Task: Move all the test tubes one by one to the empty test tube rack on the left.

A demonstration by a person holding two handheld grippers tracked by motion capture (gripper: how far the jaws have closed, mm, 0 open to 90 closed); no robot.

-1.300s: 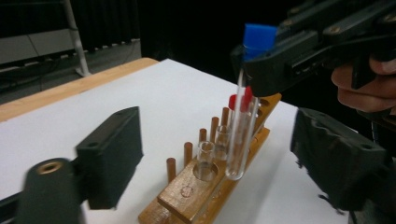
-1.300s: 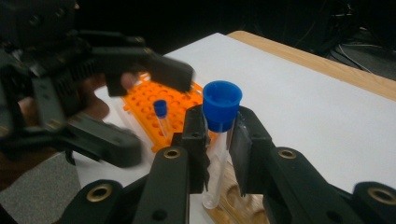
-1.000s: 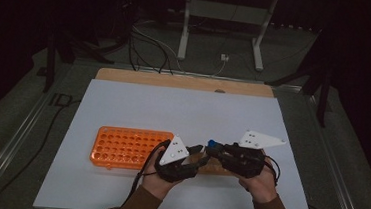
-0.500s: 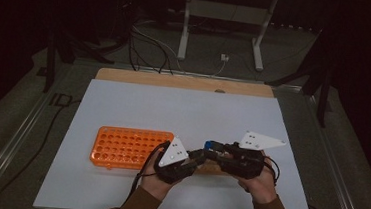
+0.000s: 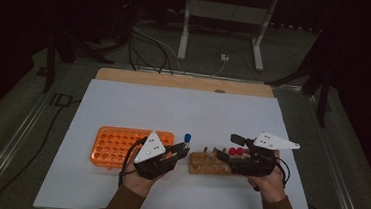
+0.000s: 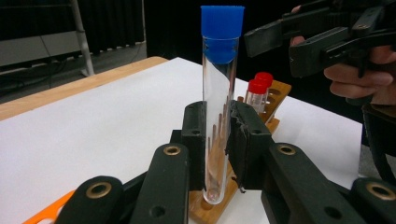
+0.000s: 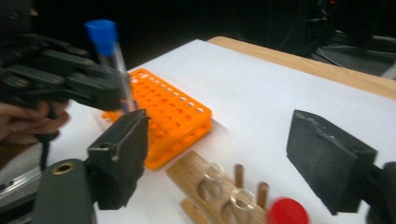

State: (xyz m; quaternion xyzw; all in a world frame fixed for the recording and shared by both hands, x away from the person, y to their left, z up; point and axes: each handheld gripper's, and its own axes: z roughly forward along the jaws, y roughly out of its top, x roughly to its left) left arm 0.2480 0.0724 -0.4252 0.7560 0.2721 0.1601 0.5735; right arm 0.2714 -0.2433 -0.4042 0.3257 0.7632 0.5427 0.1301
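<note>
Gripping blue-capped tube [image 6: 219, 107]: left claw [image 6: 218, 135]; right claw [image 7: 243, 158] released; no legible writing.

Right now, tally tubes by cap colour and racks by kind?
Blue-capped tube, held in the left tongs: 1
Red-capped tubes in the wooden rack: 2
Wooden rack: 1
Orange rack: 1
Total: 5

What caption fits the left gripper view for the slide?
Left gripper clamps an upright blue-capped tube above a wooden rack holding two red-capped tubes.
</note>
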